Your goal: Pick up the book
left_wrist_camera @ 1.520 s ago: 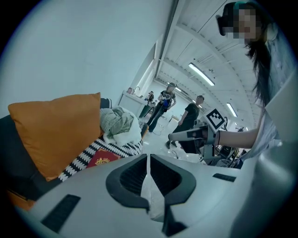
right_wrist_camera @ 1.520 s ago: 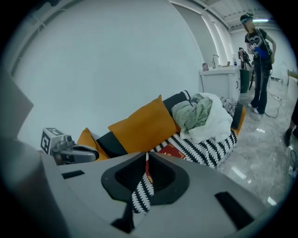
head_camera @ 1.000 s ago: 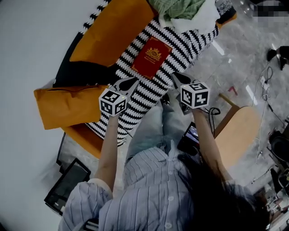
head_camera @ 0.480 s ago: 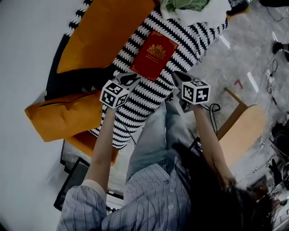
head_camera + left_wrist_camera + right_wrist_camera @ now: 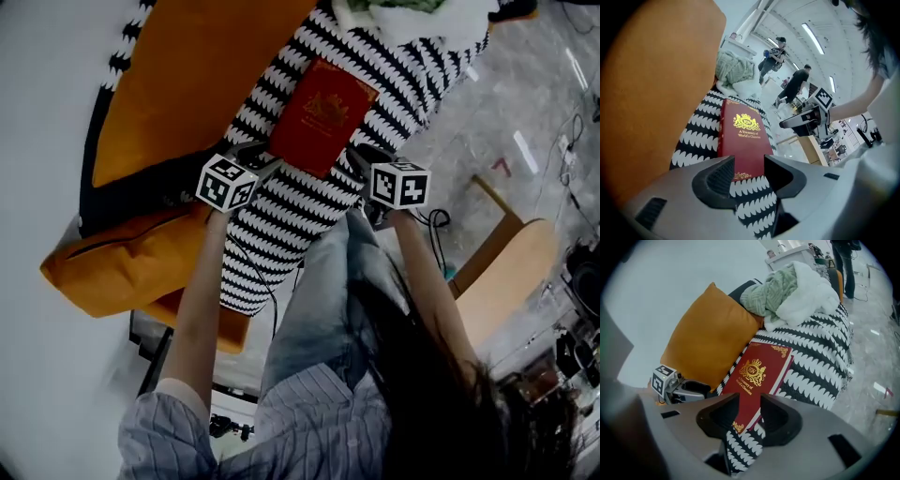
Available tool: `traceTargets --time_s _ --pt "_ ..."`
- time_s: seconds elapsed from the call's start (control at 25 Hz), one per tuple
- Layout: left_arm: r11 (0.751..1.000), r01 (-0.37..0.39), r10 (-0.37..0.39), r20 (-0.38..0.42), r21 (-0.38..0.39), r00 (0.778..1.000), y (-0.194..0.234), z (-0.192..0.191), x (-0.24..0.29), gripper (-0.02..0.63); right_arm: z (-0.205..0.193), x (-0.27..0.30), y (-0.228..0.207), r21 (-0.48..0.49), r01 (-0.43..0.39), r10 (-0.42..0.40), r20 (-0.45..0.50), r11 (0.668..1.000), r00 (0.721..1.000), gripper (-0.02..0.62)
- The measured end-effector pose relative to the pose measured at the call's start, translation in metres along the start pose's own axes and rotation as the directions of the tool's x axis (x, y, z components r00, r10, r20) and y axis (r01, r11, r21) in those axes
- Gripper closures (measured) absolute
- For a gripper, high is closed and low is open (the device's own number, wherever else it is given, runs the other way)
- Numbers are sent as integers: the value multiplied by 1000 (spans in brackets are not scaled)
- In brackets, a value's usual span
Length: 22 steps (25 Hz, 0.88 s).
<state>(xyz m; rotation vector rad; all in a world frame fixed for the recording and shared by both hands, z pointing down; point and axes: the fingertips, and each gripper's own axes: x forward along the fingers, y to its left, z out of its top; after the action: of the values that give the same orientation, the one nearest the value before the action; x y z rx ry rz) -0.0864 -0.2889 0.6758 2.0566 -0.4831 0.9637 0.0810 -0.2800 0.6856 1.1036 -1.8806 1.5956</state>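
A red book (image 5: 323,112) with a gold crest lies flat on the black-and-white striped blanket (image 5: 281,220) on the sofa. My left gripper (image 5: 261,156) is just off the book's near left corner. My right gripper (image 5: 360,159) is beside its near right edge. In the left gripper view the jaws (image 5: 749,171) are opening, and the book (image 5: 743,138) lies ahead beyond the gap, untouched. In the right gripper view the jaws (image 5: 750,413) are also opening, with the book's (image 5: 759,373) near corner showing past them. Neither gripper holds anything.
A large orange cushion (image 5: 197,66) leans left of the book, and another (image 5: 122,258) lies nearer me. A green and white throw (image 5: 792,291) is heaped at the sofa's far end. A wooden chair (image 5: 506,272) stands at right. Two people (image 5: 794,89) stand far off.
Both grippers have come down and forward to the book's near end. Their jaws, closed to a point before, now stand parted.
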Motion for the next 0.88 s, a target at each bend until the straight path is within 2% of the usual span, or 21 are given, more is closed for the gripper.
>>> traceTargets --time_s 0.28,0.56,0.76,0.88 --pt "999 26 -28 -29 -43 999 38 -6 35 362 -5 29 -34 101 37 -35 -22 994 999 410" --pt "994 80 -86 -85 -70 993 57 -5 60 314 6 50 -39 197 16 -16 2 980 1000 393" --pt "992 113 -120 -147 -59 982 62 -10 77 302 -4 67 -47 260 45 -37 -37 965 999 391" --pt "984 160 -172 -165 -82 971 62 -12 84 301 -7 74 -48 292 48 -37 -43 955 998 391"
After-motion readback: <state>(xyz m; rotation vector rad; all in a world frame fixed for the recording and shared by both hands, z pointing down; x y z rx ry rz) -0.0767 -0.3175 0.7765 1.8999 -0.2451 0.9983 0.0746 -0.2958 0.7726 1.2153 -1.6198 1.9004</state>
